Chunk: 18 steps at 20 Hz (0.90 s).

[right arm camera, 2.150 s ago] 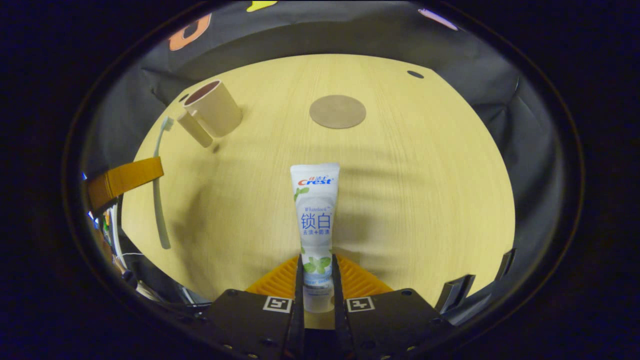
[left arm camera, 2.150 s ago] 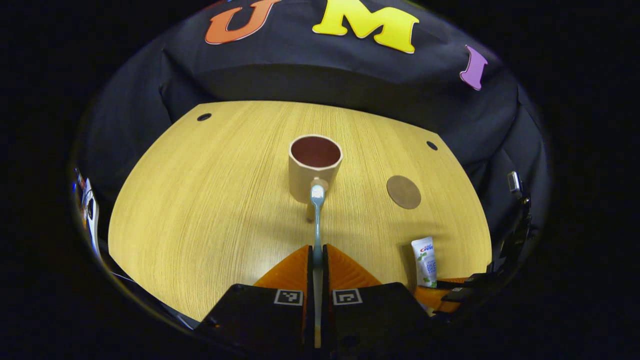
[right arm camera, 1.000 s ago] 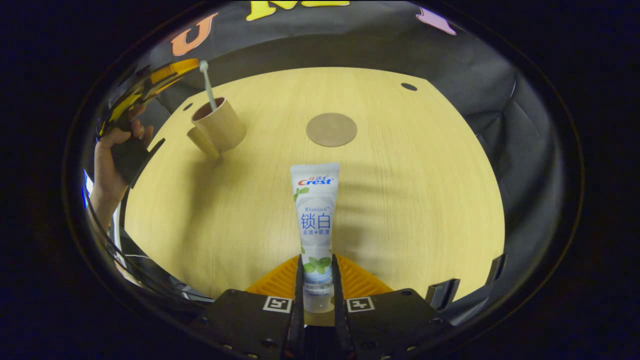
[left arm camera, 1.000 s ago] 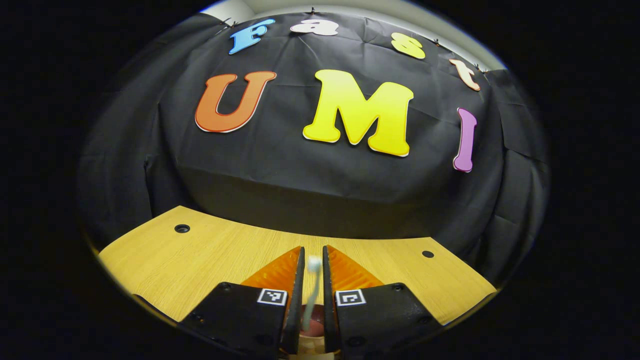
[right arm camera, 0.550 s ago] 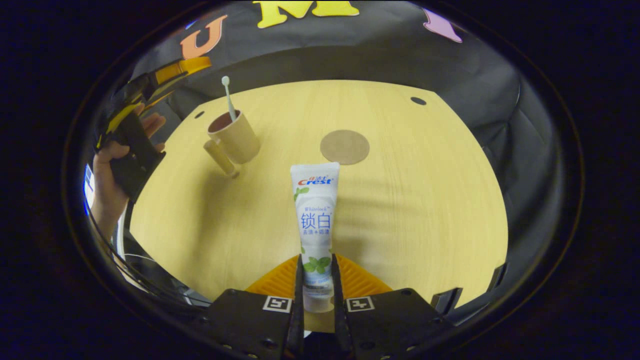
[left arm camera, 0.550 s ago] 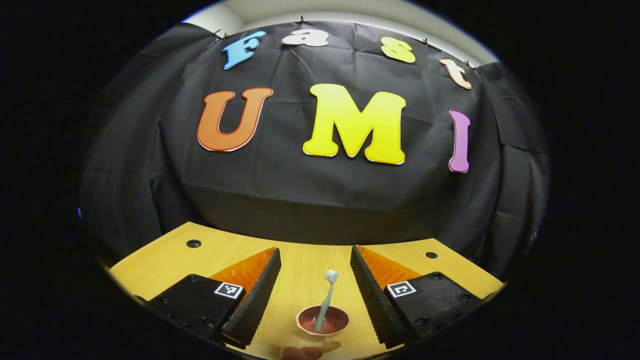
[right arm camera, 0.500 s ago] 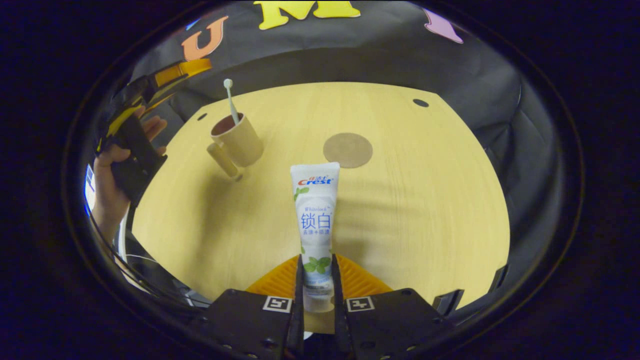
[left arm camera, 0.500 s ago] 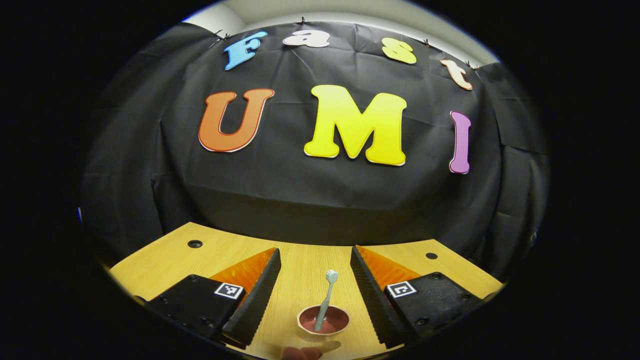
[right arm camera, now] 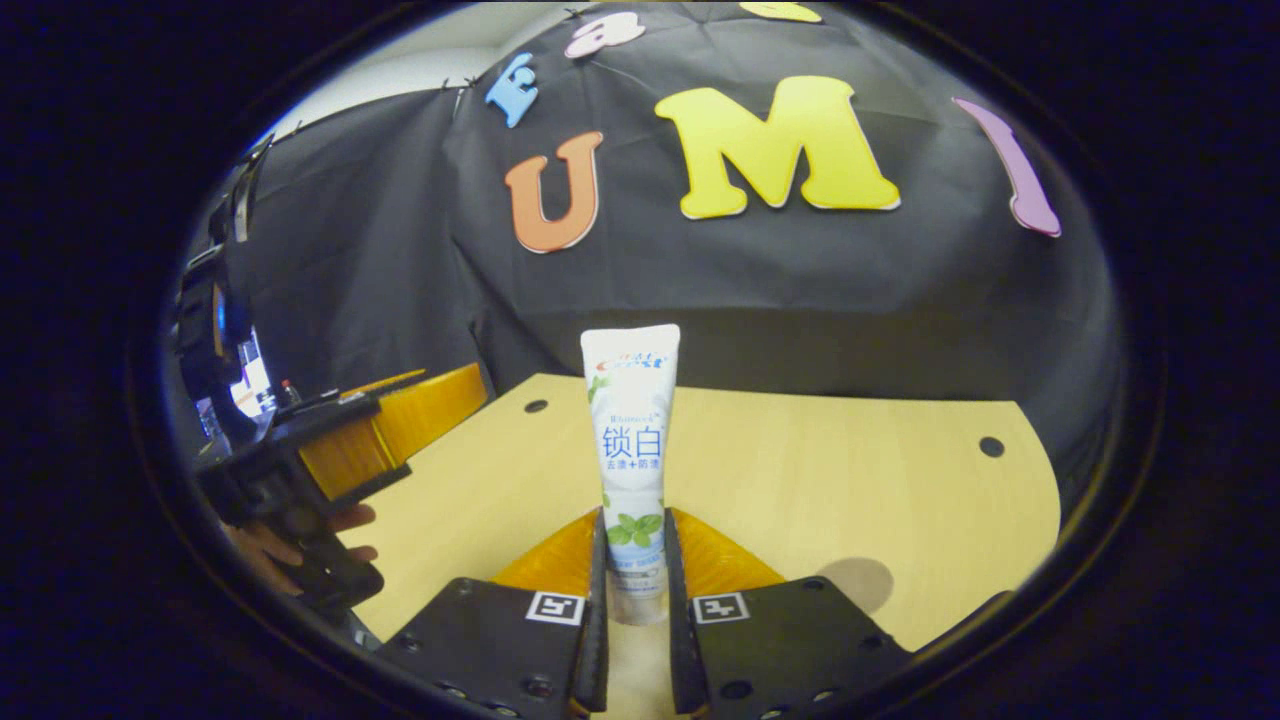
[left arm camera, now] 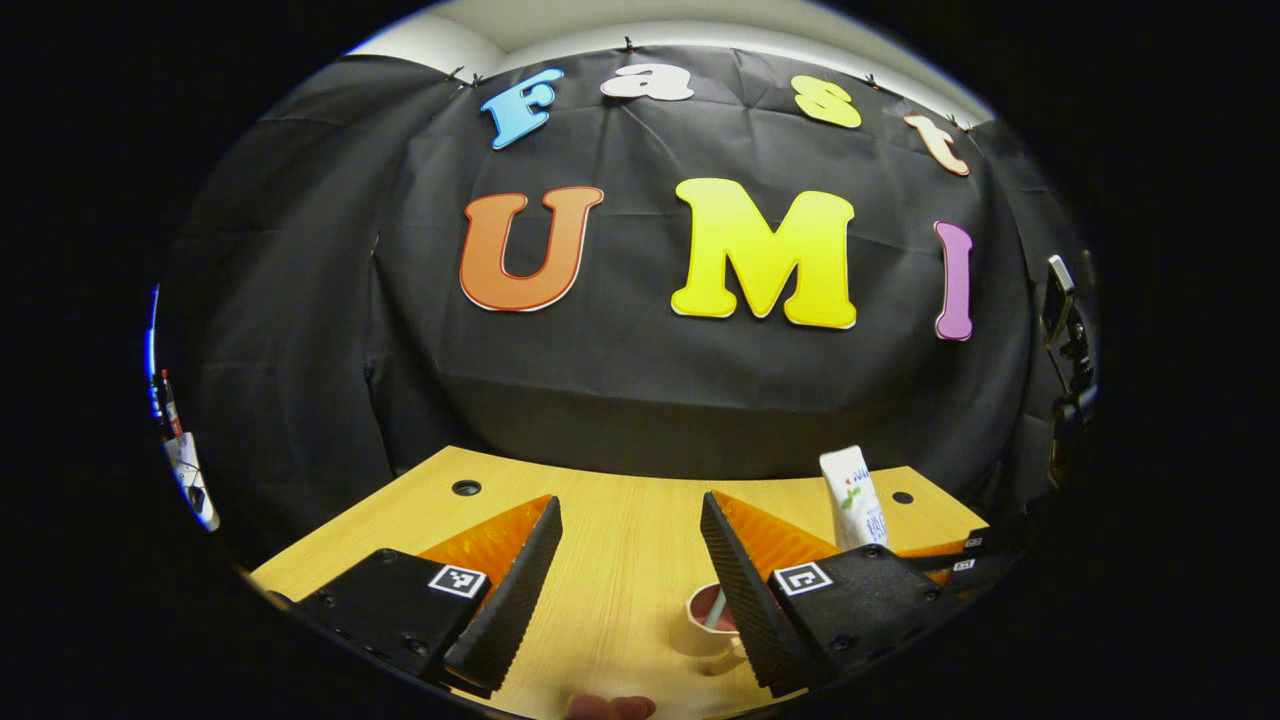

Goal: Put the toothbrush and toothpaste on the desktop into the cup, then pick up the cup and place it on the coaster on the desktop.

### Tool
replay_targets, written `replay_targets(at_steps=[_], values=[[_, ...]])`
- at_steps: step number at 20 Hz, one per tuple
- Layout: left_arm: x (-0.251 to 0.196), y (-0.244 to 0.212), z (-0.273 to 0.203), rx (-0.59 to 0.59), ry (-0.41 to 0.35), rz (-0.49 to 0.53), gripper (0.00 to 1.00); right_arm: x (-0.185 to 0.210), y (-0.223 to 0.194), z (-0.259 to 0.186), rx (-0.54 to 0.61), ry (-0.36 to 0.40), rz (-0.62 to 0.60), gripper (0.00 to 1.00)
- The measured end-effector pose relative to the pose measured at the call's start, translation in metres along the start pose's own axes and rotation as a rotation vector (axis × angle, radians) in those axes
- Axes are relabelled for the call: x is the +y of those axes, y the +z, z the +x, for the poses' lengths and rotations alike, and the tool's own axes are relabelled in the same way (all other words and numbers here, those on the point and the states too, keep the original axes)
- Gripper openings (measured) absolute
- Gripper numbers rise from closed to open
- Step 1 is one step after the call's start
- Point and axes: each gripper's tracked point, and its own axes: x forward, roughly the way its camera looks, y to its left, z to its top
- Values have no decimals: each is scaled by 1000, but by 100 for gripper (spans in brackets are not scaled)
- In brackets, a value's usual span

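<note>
My left gripper (left arm camera: pixel 630 505) is open and holds nothing, hovering above the wooden table (left arm camera: pixel 620 560). Below it stands the beige cup (left arm camera: pixel 700 618), half hidden behind one finger (left arm camera: pixel 745 590). A bit of the toothbrush handle (left arm camera: pixel 712 612) shows inside the cup. My right gripper (right arm camera: pixel 635 520) is shut on the lower end of the white toothpaste tube (right arm camera: pixel 632 430), which stands upright above the table. In the left gripper view the tube (left arm camera: pixel 853 495) rises just right of the cup. The brown round coaster (right arm camera: pixel 850 580) lies low at the right.
The left gripper (right arm camera: pixel 390 420) and the hand (right arm camera: pixel 300 560) holding it sit at the left of the right gripper view. Small dark holes (right arm camera: pixel 991 446) (left arm camera: pixel 466 488) mark the table's far corners. Black cloth walls the booth behind the table.
The right gripper has lifted the toothpaste, tilted it upright and carried it close to the cup. The open left gripper has drifted left, away from the cup with the toothbrush.
</note>
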Motion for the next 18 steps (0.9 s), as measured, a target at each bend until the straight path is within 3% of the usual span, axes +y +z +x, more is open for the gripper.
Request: replay_targets(at_steps=[5,10,14,15,18], values=[[13,6,2,10,18,6,89,-1,2,0,-95,0,-37,23],[13,6,6,20,9,0,89,-8,-7,23,-74,-28,-39,30],[15,3,7,36,14,-3,88,-1,-10,16,-82,-23,-60,36],[12,3,8,34,8,-3,89,0,-7,9,-85,-19,-53,41],[5,5,6,36,-6,-8,89,-7,5,-13,-108,-42,-52,72]])
